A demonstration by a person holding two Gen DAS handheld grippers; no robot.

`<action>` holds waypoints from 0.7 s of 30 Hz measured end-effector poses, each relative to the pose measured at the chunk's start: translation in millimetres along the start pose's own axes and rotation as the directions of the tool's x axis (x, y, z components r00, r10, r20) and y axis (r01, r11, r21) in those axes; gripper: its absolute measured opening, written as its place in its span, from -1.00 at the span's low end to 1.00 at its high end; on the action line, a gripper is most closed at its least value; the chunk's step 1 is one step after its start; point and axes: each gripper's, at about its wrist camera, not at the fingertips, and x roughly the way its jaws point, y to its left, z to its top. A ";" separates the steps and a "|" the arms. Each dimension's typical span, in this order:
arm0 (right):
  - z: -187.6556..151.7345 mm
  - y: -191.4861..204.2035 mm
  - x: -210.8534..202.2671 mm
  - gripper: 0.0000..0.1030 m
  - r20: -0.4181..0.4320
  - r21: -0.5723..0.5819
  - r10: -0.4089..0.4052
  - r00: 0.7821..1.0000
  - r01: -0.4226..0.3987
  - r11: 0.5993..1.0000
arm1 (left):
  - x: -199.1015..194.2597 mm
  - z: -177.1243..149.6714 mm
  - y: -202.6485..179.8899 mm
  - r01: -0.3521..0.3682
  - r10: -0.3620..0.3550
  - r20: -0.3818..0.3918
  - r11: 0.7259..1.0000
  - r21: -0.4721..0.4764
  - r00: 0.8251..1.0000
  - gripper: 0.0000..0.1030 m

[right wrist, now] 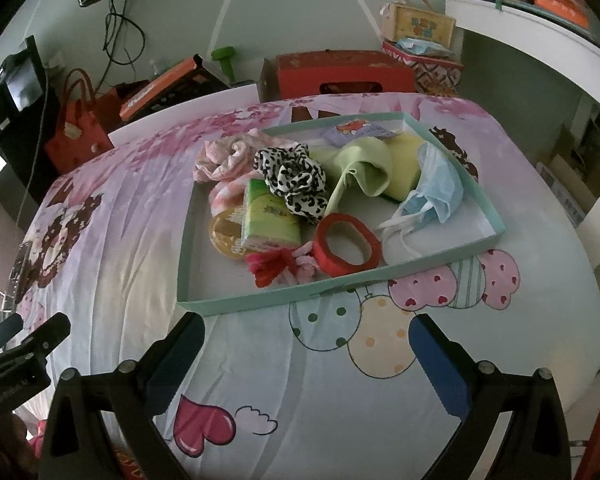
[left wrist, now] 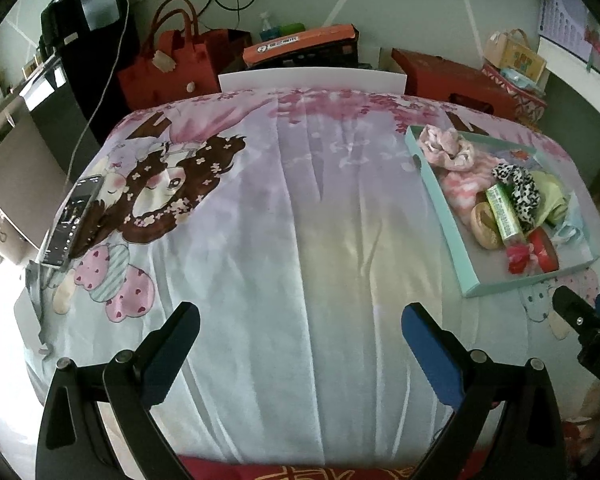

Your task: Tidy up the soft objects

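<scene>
Presently both tongs stand spread and empty. Right tongs (right wrist: 306, 356) face the teal tray (right wrist: 244, 300) of soft objects, straight ahead at the bed's right edge; left tongs (left wrist: 300, 344) sit farther, tray off rightward.

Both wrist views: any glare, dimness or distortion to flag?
Left wrist view: dim, blown-out glare at the left edge, bed bulging from fisheye. Right wrist view: equally dim, tray edges bowed, contents readable, corners vignetted black.
</scene>
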 end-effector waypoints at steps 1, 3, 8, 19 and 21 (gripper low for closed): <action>0.0 -0.2 0.0 1.00 0.000 0.001 0.000 1.000 0.000 1.000 | 0.2 0.3 -1.0 -0.014 0.014 0.000 1.000 0.004 1.000 0.96; 0.0 -0.7 0.1 1.00 0.000 0.003 0.001 1.000 -0.001 1.000 | 0.3 0.1 -2.1 -0.027 0.027 -0.001 1.000 0.010 1.000 0.96; -0.5 -1.6 0.8 1.00 -0.004 0.010 0.007 1.000 -0.007 1.000 | 0.0 -0.4 -1.5 -0.041 0.041 0.005 0.999 0.016 0.999 0.96; -0.2 -0.5 1.4 1.00 -0.006 0.005 0.003 1.000 -0.003 1.000 | -4.7 -1.1 -6.1 -0.054 0.052 0.030 0.998 0.046 0.998 0.96; -0.1 -0.3 1.5 1.00 -0.006 0.004 0.003 1.000 -0.003 1.000 | -4.9 -1.4 -7.3 -0.052 0.050 0.031 0.997 0.052 0.998 0.96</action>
